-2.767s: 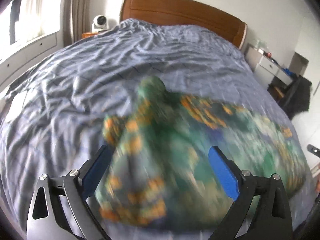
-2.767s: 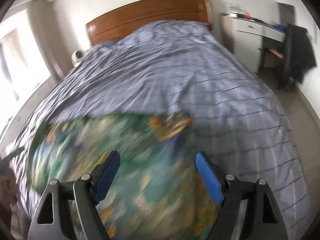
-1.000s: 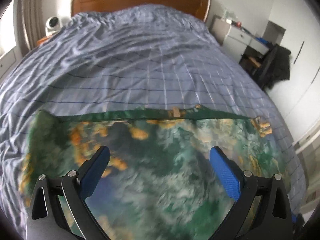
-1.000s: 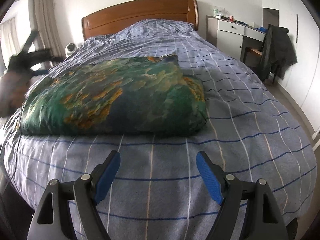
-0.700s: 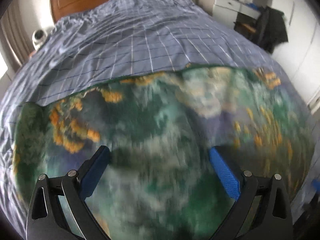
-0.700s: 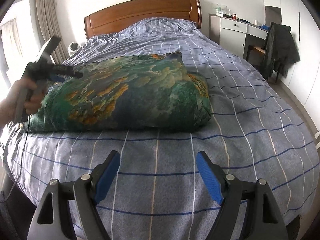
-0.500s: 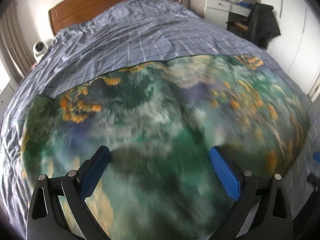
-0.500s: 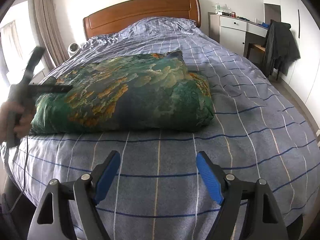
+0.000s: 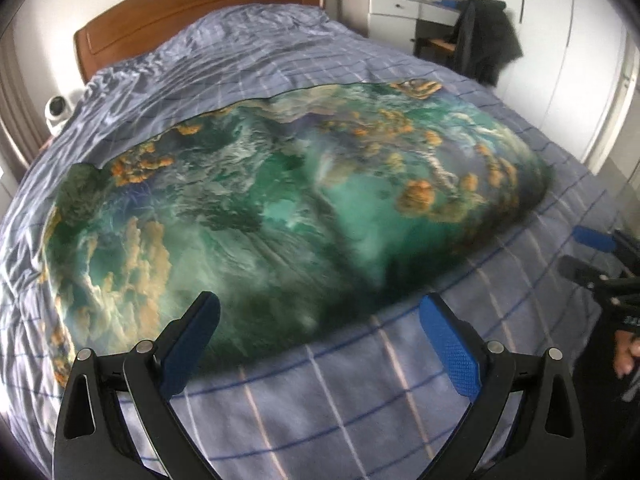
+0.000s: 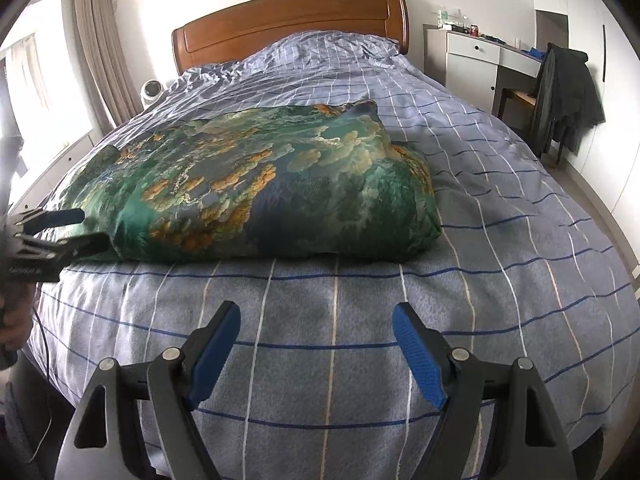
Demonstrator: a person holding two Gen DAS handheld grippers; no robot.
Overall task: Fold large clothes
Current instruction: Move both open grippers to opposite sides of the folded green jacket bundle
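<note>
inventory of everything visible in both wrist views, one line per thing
folded quilt: 1, green with orange and teal print, lying on the bed toward its foot
bed cover: 1, blue-grey with white and dark blue check, over the whole bed
headboard: 1, brown wood, far end of the bed
small round device: 1, white, beside the head of the bed
desk unit: 1, white and grey, by the far wall, small items on top
dark jacket: 1, black, hung over a chair at the desk
curtain: 1, beige, by the window
left claw: 1, black with blue pads, open, near quilt's front edge
right claw: 1, same colours, open, over bare cover
</note>
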